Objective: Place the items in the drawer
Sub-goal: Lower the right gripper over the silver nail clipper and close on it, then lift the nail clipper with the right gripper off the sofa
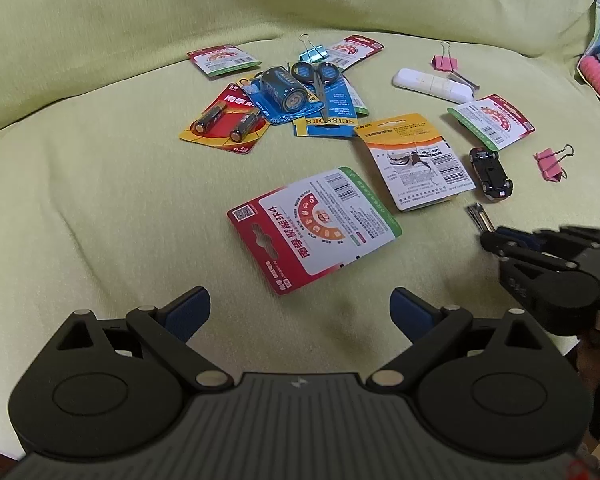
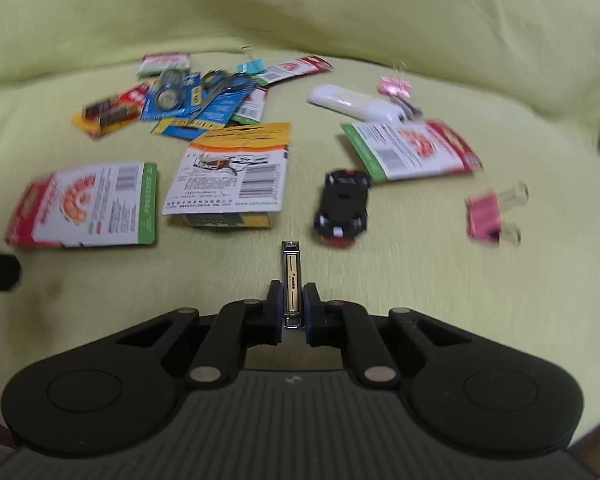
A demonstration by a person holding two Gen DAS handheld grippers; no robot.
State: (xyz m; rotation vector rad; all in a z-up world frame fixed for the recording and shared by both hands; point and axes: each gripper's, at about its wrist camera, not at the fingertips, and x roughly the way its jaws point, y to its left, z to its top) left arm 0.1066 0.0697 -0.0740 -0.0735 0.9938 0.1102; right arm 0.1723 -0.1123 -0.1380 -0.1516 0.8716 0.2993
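yellow-green fabric covers the whole surface, strewn with carded goods; no drawer is in view. the right gripper [image 2: 292,308] is pinching a small metal clip-like piece [image 2: 291,276], possibly a nail clipper, its long axis running straight out along the fingers, away toward the toy car [image 2: 343,208]. the left gripper [image 1: 300,312] hangs spread and empty, with the red battery card [image 1: 314,230] just beyond it. one blue card [image 1: 326,122] reads "scissors"; other print is too small to read.
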